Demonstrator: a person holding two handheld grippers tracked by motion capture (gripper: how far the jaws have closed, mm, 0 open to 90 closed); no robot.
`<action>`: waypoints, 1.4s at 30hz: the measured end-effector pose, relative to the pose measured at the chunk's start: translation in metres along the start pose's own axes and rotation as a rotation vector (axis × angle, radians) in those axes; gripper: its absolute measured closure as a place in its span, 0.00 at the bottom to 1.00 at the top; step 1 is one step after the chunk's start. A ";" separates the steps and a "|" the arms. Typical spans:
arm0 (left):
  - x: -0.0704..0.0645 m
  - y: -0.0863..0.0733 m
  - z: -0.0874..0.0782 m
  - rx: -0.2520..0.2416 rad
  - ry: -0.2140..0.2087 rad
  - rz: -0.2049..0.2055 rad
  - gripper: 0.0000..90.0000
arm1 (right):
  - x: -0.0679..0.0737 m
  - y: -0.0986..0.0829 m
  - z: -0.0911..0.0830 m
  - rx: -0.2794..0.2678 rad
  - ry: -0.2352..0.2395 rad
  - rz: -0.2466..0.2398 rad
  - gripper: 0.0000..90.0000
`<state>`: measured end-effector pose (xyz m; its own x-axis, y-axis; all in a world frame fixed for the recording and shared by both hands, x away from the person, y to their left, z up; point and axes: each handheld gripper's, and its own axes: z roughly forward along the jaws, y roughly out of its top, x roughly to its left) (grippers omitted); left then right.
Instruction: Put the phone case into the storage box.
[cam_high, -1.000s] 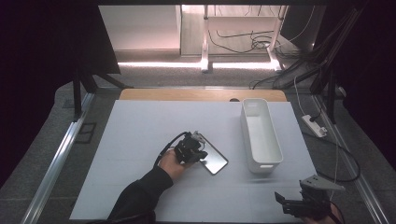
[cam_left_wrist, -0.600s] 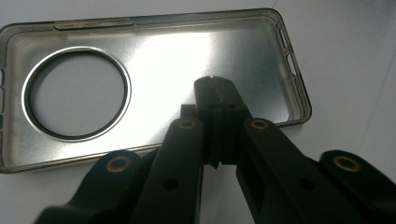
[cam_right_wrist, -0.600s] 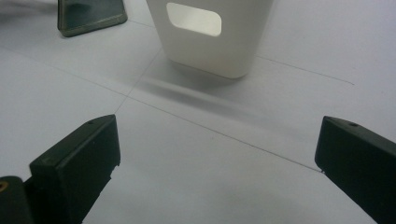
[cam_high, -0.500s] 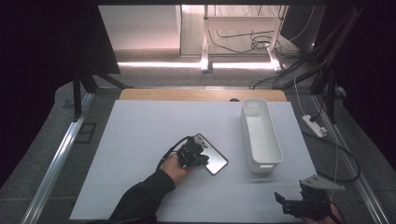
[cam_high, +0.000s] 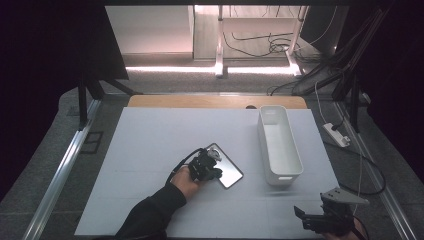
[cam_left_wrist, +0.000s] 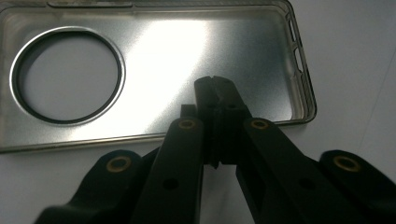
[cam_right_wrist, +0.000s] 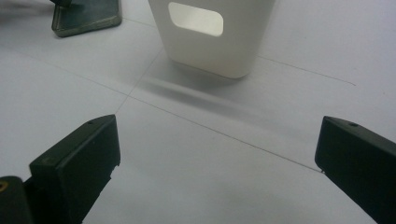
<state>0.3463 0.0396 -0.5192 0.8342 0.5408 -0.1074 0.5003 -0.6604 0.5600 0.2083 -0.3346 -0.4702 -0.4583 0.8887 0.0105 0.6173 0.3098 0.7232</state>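
Here the phone case (cam_high: 225, 169), a clear shell with a large round camera opening, is seen lying flat with its inside face up near the middle of the white counter (cam_high: 150, 140), just left of the long white bin (cam_high: 280, 145). The left gripper (cam_left_wrist: 215, 86) is held low over the case's near long edge, and in the left gripper view its fingers (cam_left_wrist: 205, 93) are pressed together with no gap between them; their tips appear to rest inside the shell close to its raised rim, but whether that rim is actually pinched cannot be told. The right gripper (cam_high: 320, 222) is held apart at the near right corner of the counter, and in the right gripper view its fingers (cam_right_wrist: 79, 154) are spread wide with nothing between them, pointed toward the end wall of the bin and its handle slot. Several risks can be judged from this. If the rim has only been nipped by the very tips, the thin, flexible shell could be bent and slip free as soon as it is lifted. If nothing has been caught, the case could merely be pushed across the smooth counter. A lift taken at one long edge would leave the far side hanging, so the shell could swing, strike the bin wall and drop outside it.
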 end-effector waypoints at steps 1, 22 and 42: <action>0.000 -0.001 -0.001 0.001 0.002 0.001 0.99 | 0.000 0.000 0.000 0.000 0.000 0.000 0.00; 0.015 -0.030 -0.022 0.011 0.051 -0.061 0.99 | 0.000 0.000 0.001 0.005 0.001 0.001 0.00; 0.033 -0.055 -0.041 0.029 0.100 -0.121 0.99 | 0.000 0.000 0.001 0.006 0.000 0.001 0.00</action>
<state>0.3367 0.1145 -0.5199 0.7408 0.6657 -0.0893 0.6034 -0.6012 0.5240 0.2092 -0.3339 -0.4707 -0.4578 0.8890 0.0109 0.6216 0.3112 0.7189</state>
